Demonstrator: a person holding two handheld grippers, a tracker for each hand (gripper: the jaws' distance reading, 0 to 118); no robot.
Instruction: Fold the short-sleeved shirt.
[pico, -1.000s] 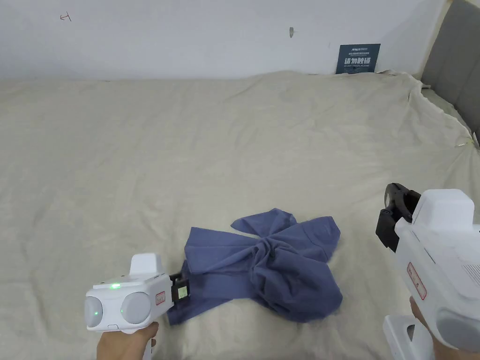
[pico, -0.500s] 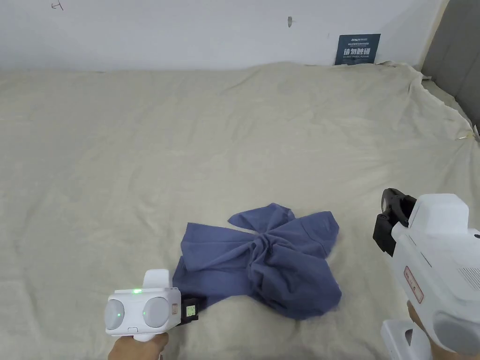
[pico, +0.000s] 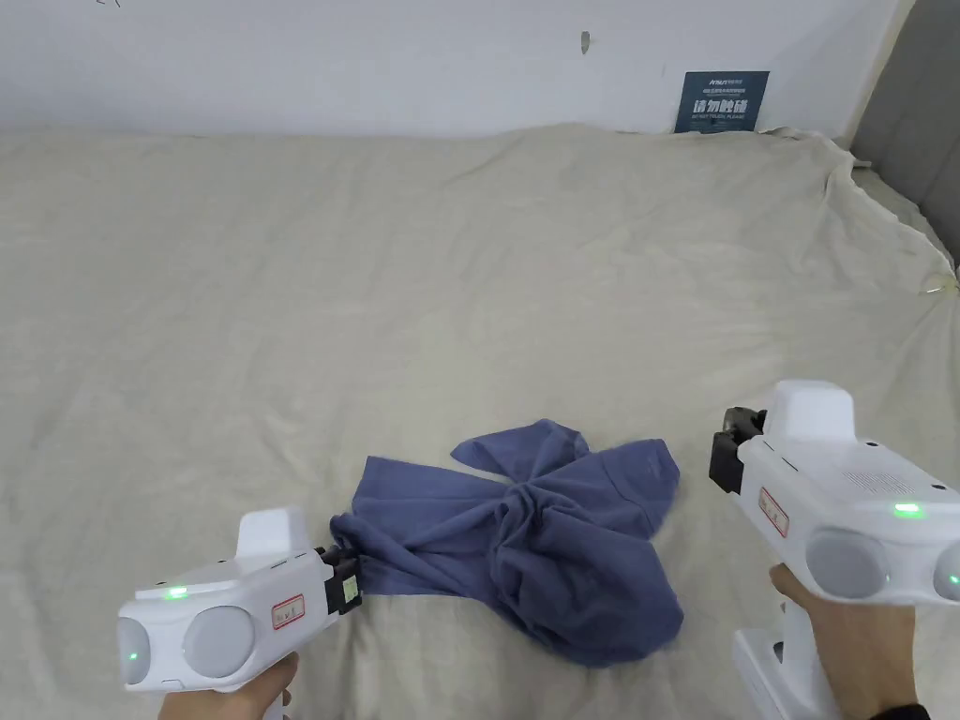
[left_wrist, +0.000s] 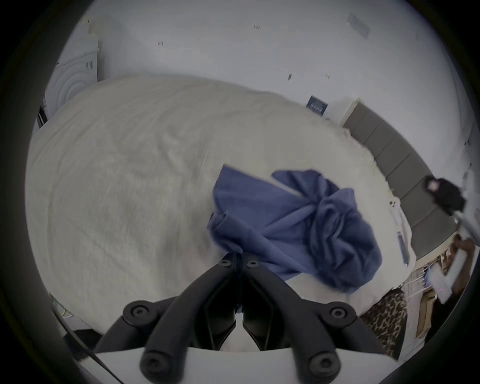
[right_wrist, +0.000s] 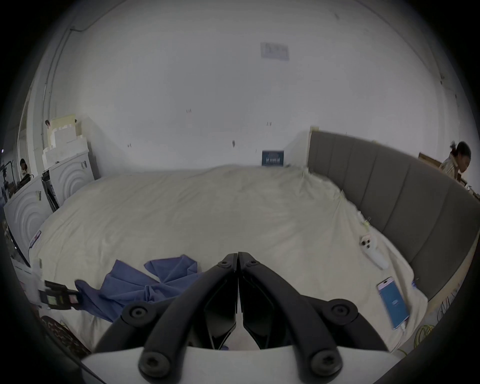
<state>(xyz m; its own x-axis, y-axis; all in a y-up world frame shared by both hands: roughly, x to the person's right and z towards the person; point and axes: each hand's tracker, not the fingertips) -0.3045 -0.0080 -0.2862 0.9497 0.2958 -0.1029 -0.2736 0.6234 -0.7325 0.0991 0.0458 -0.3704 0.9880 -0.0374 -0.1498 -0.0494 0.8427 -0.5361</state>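
Shirt (pico: 534, 534) lies bunched and unfolded on bed (pico: 281, 309); left tongs (left_wrist: 237, 256) pinch its near-left edge, right tongs (right_wrist: 238, 256) closed empty, all folding remains

Blue shirt (pico: 553, 544) crumpled, bunched at ctr, on bed.

**Left gripper now gripping shirt corner; right gripper lowered**

The left gripper (pico: 343, 569) had its fingers at the shirt (pico: 553, 544) lower-left edge a second ago, then dropped lower along that edge. It now has the corner pinched and drawn up off the bed, bunching the fabric at that end. The right gripper (pico: 727, 450) has come down and turned flatter, nearer the shirt's right sleeve, jaws together, clear of the cloth.
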